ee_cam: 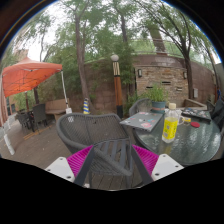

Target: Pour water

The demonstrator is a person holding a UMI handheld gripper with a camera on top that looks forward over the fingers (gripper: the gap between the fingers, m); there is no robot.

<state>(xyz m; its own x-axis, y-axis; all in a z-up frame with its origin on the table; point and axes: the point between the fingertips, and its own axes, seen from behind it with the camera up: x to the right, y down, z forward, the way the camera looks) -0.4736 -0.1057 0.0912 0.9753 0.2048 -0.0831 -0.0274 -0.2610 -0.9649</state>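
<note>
Patio table [190, 145]: bottle [171, 124] beyond the open tool [112, 158].

A woven wicker chair [95, 130] stands beside the glossy glass table [195, 143], which bears a clear plastic bottle [171, 124]; behind is a rough stone wall [150, 75].

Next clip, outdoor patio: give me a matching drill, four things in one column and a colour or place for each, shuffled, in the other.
Things:
1. Umbrella
2. Bottle
3. Chair
4. Tool pads

Colour or place:
A. on the glass table
B. orange-red
C. magenta
D. just ahead of the open fingers

Pairs: 1-B, 2-A, 3-D, 4-C
</note>
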